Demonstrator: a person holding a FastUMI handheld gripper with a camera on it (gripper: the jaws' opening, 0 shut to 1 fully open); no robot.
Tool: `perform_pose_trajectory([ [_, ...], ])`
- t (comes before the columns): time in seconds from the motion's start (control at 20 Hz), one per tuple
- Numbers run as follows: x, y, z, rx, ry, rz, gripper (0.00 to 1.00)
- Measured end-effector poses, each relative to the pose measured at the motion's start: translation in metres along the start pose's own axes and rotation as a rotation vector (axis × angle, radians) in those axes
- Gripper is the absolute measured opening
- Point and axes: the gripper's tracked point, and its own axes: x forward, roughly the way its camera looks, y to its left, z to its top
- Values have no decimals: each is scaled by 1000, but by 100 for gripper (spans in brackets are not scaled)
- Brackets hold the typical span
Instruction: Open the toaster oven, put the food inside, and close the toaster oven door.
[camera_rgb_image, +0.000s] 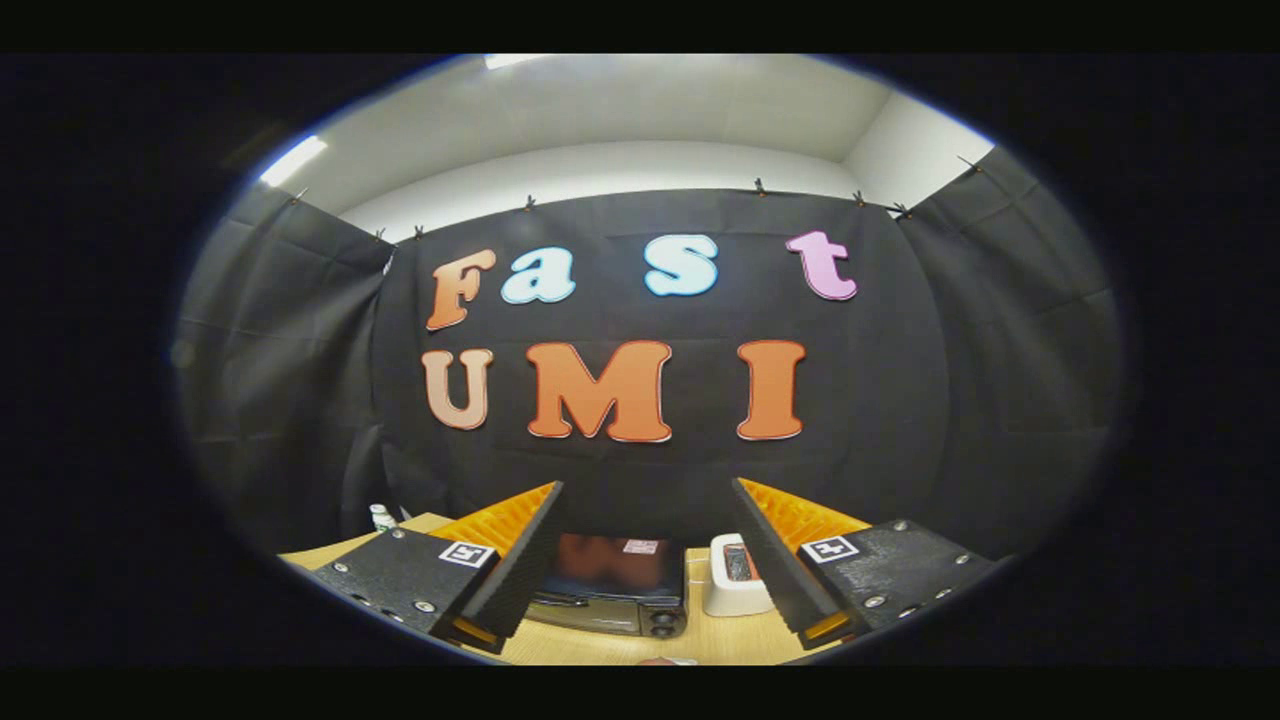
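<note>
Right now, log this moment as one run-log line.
gripper: open, holding nothing | toaster oven: beyond fingers, door shut | white appliance: beside oven | stage: approach

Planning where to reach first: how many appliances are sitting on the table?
2: the toaster oven between the open gripper's fingers, and a white toaster beside it. The fingers may hide others.

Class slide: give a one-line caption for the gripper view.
Open gripper held high above the table, closed toaster oven below between its fingers, white toaster beside it.
</note>
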Motion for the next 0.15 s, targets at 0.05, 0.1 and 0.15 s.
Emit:
perform_pose_trajectory([
  [0.05,1,-1,1,-12,-5,-4,96],
  [0.1,-1,-2,4,-25,-7,-3,96],
  [0.15,-2,-2,6,-36,-11,-3,96],
])
